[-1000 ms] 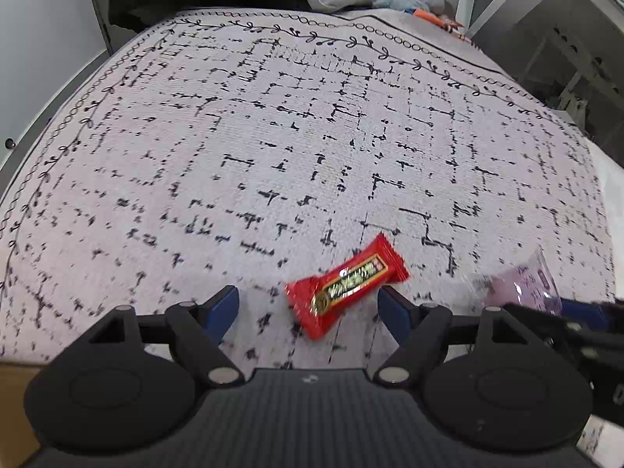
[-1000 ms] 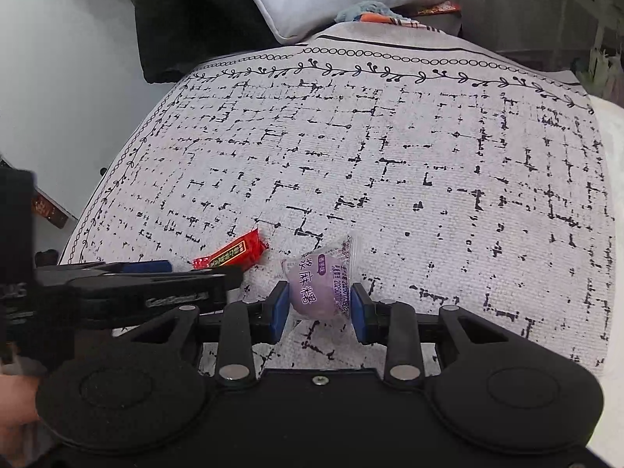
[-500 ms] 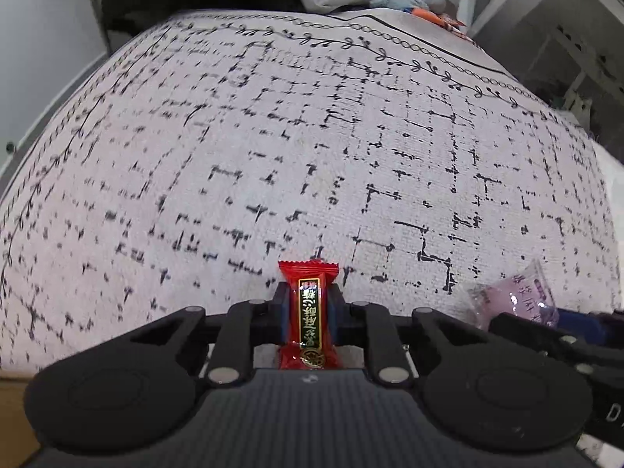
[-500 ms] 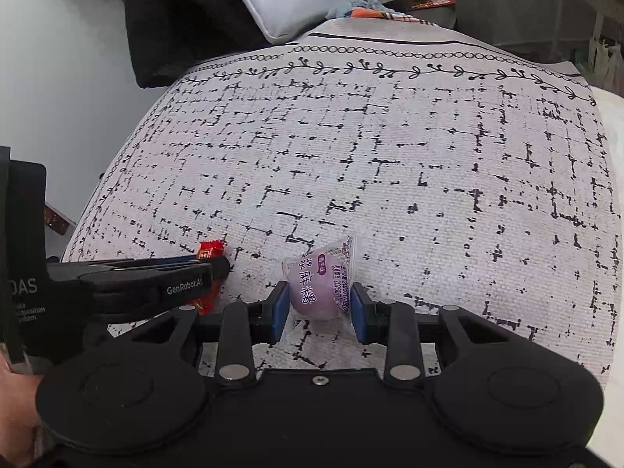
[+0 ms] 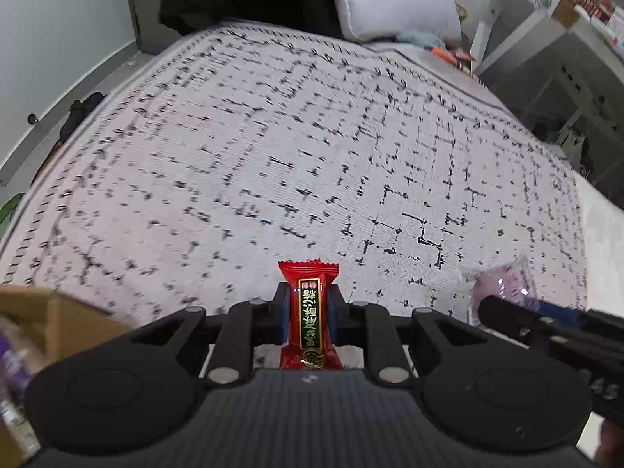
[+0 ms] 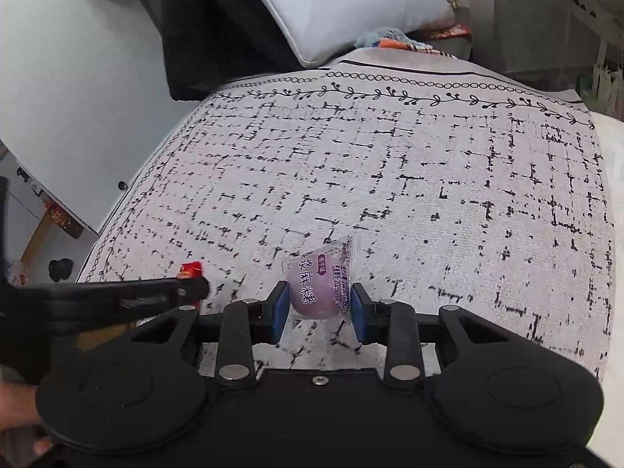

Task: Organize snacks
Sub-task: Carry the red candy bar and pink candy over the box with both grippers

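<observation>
red candy [image 5: 309,312], green label, pinched upright

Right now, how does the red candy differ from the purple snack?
The red candy is a slim opaque packet standing lengthwise in the left claw; the purple snack is a round ball in clear wrap, in the right claw. The claw closes narrower on the red candy. Both are gripped above the patterned cloth.

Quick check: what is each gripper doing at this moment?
Left gripper: shut on the red candy.
Right gripper: shut on the purple mochi pack.
</observation>
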`<state>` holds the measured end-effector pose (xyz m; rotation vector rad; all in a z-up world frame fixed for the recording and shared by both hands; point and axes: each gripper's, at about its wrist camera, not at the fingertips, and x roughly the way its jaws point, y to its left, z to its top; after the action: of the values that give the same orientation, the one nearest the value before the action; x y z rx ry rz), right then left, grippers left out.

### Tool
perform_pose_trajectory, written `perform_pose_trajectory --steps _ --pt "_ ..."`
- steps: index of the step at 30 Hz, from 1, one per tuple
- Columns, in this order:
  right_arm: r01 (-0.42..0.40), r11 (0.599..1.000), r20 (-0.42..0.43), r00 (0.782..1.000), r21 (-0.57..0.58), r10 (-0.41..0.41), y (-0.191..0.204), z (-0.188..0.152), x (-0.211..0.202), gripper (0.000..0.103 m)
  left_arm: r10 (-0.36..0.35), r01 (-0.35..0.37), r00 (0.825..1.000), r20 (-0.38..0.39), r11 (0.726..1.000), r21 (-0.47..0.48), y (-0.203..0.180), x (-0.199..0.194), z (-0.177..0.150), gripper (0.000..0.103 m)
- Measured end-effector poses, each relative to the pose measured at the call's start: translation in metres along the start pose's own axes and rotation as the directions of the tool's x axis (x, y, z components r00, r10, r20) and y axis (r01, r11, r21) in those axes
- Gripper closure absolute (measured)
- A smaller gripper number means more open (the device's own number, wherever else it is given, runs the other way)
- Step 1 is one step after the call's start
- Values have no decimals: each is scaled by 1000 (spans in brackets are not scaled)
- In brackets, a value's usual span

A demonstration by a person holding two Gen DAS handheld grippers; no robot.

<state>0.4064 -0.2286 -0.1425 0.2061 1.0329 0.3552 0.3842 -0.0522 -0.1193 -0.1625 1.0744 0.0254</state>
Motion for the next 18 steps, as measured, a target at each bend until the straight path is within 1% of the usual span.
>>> perform_pose_trajectory --steps 3,10,12,16,18 --pt "6 1000 12 1000 5 -6 6 -7 -9 70 -4 4 1000 14 1000 -15 9 -21 -2 85" --pt "10 1000 78 997 24 -12 19 -15 -40 71 -15 19 998 55 998 -60 34 -63 -10 85" --pt "7 1000 84 996 30 -9 22 -18 -45 71 -20 25 998 67 998 -66 39 -73 -11 85" --pt "25 999 104 994 21 -27 32 -18 -60 71 -30 37 996 88 996 -82 51 -95 -17 85" --pt "19 1000 123 992 21 -21 38 -18 -68 71 -35 44 995 98 995 -87 57 -106 -20 85"
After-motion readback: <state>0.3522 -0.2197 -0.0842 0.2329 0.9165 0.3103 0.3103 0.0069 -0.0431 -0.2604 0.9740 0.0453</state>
